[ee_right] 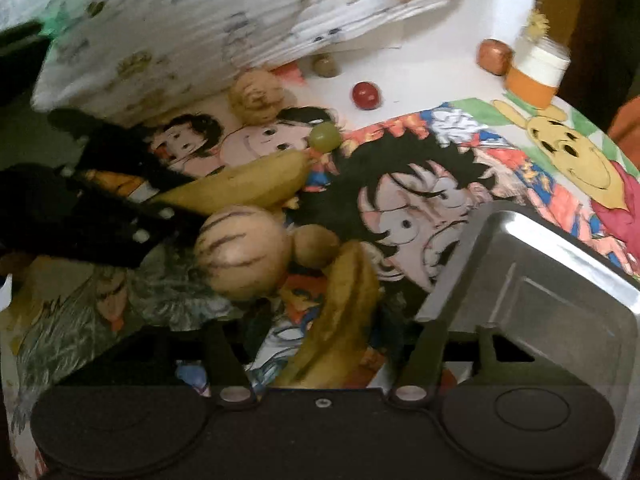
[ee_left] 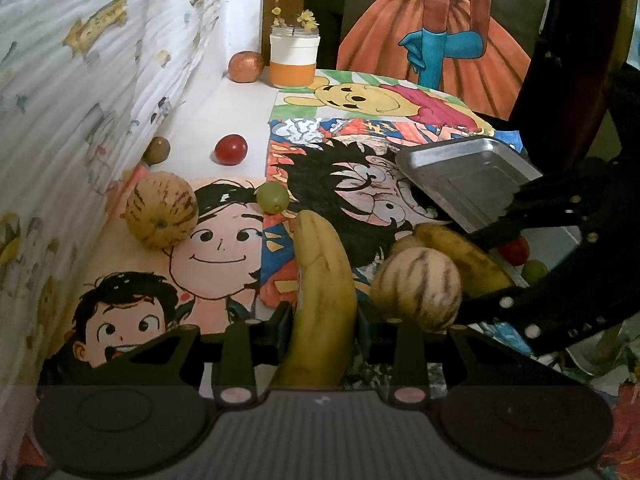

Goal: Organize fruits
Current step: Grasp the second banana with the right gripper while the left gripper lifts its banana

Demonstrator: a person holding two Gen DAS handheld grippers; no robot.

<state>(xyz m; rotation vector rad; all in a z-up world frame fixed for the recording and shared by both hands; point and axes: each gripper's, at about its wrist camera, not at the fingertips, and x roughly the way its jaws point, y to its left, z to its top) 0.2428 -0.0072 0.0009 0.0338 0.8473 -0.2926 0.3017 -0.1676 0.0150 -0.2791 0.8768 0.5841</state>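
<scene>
My left gripper [ee_left: 324, 320] is shut on a yellow banana [ee_left: 325, 276] that sticks out forward between its blue pads. My right gripper [ee_right: 334, 320] straddles a second, browner banana [ee_right: 340, 312] lying on the cartoon cloth. A strip of cloth shows between its left finger and the fruit, so the pads do not press. A striped melon [ee_right: 244, 252] and a small brown fruit [ee_right: 316, 246] lie against that banana. A metal tray [ee_right: 552, 304] sits just right of it. In the left wrist view the right gripper [ee_left: 470, 276] reaches in from the right.
A second striped melon [ee_left: 162, 210], a green grape [ee_left: 273, 197], a red fruit [ee_left: 231, 149] and a brown fruit [ee_left: 157, 150] lie further back. A jar [ee_left: 295, 60] and a copper apple [ee_left: 246, 66] stand at the far edge. A draped cloth [ee_left: 80, 120] walls the left.
</scene>
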